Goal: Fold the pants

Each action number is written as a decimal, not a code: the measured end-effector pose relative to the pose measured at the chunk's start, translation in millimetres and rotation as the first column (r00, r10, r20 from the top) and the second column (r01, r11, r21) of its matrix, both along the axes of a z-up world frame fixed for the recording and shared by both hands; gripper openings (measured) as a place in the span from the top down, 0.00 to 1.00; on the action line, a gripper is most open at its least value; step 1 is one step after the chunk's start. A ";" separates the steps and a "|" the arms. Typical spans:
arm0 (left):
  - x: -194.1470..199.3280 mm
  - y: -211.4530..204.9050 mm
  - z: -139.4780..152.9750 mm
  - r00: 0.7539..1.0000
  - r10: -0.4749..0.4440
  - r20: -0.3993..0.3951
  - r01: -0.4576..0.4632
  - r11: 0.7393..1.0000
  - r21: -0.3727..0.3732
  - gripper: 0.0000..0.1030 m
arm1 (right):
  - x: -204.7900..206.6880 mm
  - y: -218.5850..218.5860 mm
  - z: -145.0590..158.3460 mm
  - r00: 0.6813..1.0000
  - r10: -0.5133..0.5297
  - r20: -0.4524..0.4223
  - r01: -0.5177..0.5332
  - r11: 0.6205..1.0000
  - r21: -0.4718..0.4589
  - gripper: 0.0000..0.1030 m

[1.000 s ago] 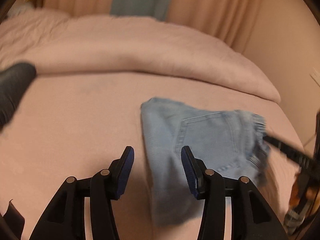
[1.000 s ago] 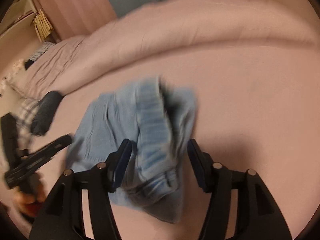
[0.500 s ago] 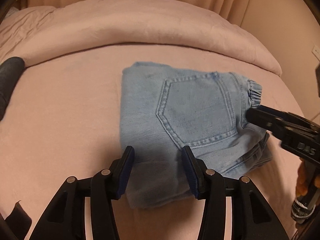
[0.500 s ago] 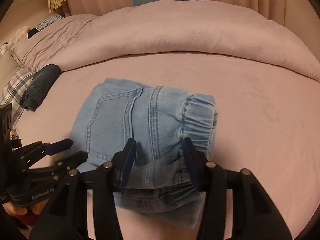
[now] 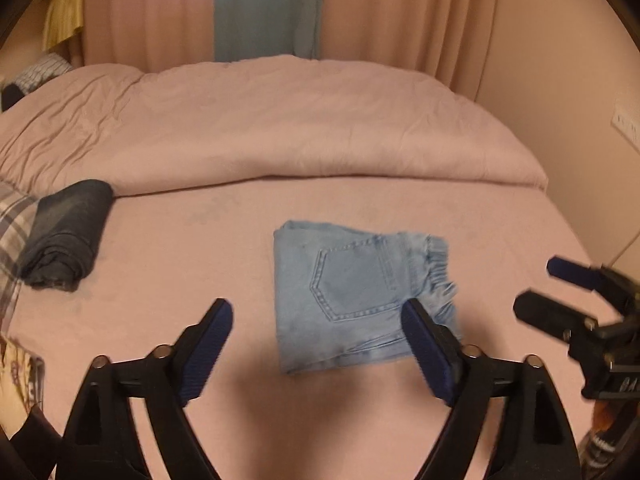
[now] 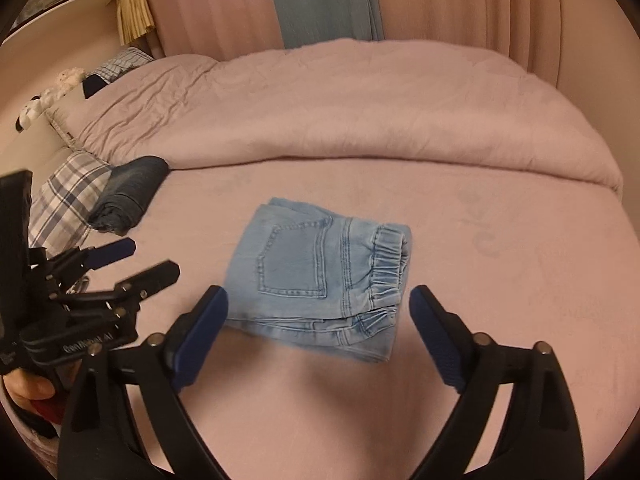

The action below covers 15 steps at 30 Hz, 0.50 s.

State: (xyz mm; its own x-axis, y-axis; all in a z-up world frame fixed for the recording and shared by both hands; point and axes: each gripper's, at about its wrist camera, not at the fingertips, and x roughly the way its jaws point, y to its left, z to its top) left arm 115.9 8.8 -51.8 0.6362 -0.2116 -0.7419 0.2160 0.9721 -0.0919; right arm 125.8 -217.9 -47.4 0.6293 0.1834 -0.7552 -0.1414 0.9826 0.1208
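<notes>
from the left wrist view: the pants (image 5: 360, 296) lie on the bed (image 5: 160, 280) as a small squared bundle, back pocket up, elastic waistband to the right. the left gripper (image 5: 316, 344) hangs above and short of them, its jaws just spread wide with nothing between them. the right gripper (image 5: 560, 296) shows at the right edge, also released and off the cloth. the folding looks done to me; at most a little tidying of the near edge is left. a dark roll (image 5: 64, 236) sits well apart at the left, by a plaid pillow (image 5: 12, 224).

from the right wrist view: the right gripper (image 6: 316, 336) has just sprung apart, empty, with the pants (image 6: 320, 272) lying beyond its tips. the left gripper (image 6: 132, 264) is at the left, clear too. a bunched duvet (image 6: 320, 112) lies across the far half of the pink sheet, with curtains (image 6: 220, 4) behind.
</notes>
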 end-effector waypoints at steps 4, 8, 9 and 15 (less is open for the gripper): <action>-4.8 -1.2 16.7 0.999 0.046 -0.023 -0.045 0.999 0.012 0.11 | -11.7 2.3 21.8 1.000 0.012 0.008 -0.012 1.000 0.018 0.02; -15.3 -5.8 34.0 0.996 0.087 0.029 -0.089 0.990 0.109 0.11 | -20.9 4.7 40.8 1.000 0.009 0.019 -0.009 1.000 -0.014 0.02; -17.5 -6.3 38.1 0.996 0.084 0.035 -0.087 0.990 0.110 0.11 | -22.9 6.5 44.3 1.000 0.010 0.023 -0.009 0.999 -0.030 0.01; -25.7 -5.6 55.7 0.994 0.093 0.057 -0.098 0.991 0.090 0.10 | -31.8 8.9 61.9 0.999 0.002 0.038 0.001 0.998 -0.062 0.01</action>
State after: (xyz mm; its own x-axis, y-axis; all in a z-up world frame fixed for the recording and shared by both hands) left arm 90.2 3.3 3.9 0.6892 -0.0800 -0.7202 0.1241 0.9922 0.0085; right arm 93.9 -209.0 14.5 0.6574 0.1370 -0.7410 -0.1452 0.9879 0.0539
